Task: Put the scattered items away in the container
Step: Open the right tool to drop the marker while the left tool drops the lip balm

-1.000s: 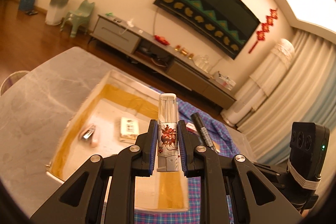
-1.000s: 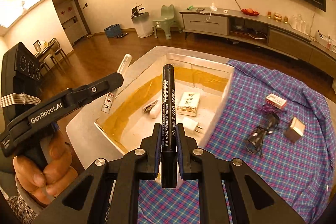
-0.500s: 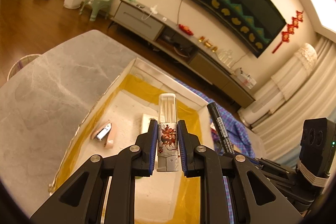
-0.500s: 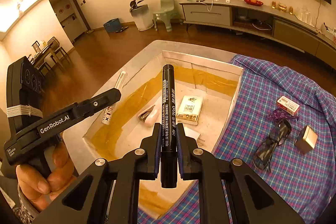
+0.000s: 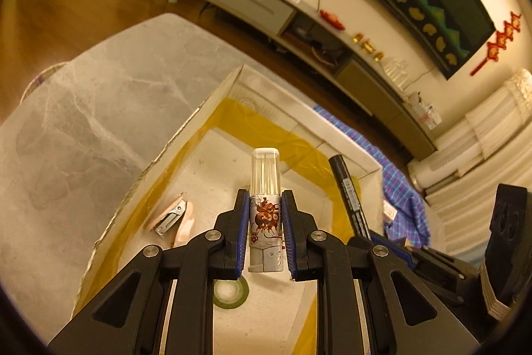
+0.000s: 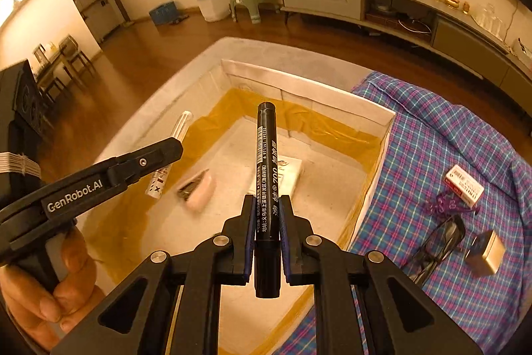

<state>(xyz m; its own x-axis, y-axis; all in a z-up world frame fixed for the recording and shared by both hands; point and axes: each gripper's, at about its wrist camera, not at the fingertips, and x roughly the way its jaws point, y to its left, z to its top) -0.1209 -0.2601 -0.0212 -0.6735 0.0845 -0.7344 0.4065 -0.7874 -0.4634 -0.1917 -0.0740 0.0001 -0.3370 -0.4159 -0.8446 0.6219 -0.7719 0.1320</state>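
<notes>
My left gripper (image 5: 265,205) is shut on a small clear tube with a red printed label (image 5: 265,188) and holds it above the open white box (image 5: 349,138) lined with yellow tape. My right gripper (image 6: 264,205) is shut on a black marker (image 6: 265,162), also over the box (image 6: 309,85). In the right wrist view the left gripper (image 6: 166,152) with the tube (image 6: 173,152) hangs over the box's left side. In the left wrist view the marker (image 5: 347,188) shows at the right. A pink stapler (image 5: 173,217), a white packet (image 6: 292,170) and a tape roll (image 5: 231,288) lie in the box.
On the blue plaid cloth (image 6: 432,128) right of the box lie a red-and-white small box (image 6: 465,185), a purple tangle (image 6: 444,205), black glasses (image 6: 439,245) and a small silver cube (image 6: 487,252). The box sits on a grey marble table (image 5: 83,128).
Both grippers have moved forward and lower over the box, which now fills more of each view. Both keep their hold on the tube and the marker.
</notes>
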